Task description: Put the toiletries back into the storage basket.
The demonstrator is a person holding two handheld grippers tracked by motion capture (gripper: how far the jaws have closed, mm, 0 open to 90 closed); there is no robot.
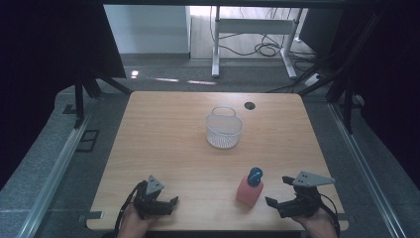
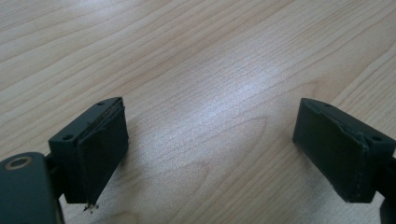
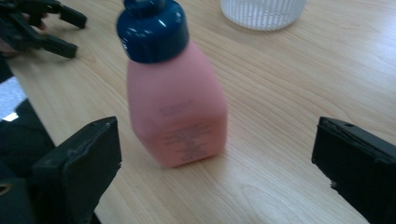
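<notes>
In the high view, a pink bottle point(image 1: 249, 191) with a dark blue cap point(image 1: 255, 176) stands upright on the wooden table point(image 1: 168, 134), in the lower right part of the frame. The right gripper point(image 1: 280, 191) sits just to the right of the bottle, near the bottom edge, held by a hand point(image 1: 317, 224) that enters from below. Its 2 jaws are spread wide and point left toward the bottle, not touching it.

In the right gripper view, the pink bottle point(image 3: 176, 112) stands left of centre between the 2 black jaws, closer to the left jaw than to the right one, with a gap on both sides. The blue cap point(image 3: 152, 28) reaches the top edge of the frame, and faint small print shows on the bottle's face. The rim of the white basket point(image 3: 263, 11) shows at the top, right of centre, and the other gripper appears in the upper left corner.

The left gripper point(image 1: 159, 196) is in the lower left of the high view, well apart from the bottle. In the left gripper view its 2 jaws stand wide apart over bare wood grain, holding nothing.

A white ribbed basket point(image 1: 224, 130) with a handle stands near the centre of the table, above the bottle in the high view and well apart from both grippers. A small dark round hole point(image 1: 249, 105) lies in the tabletop just to its upper right.
</notes>
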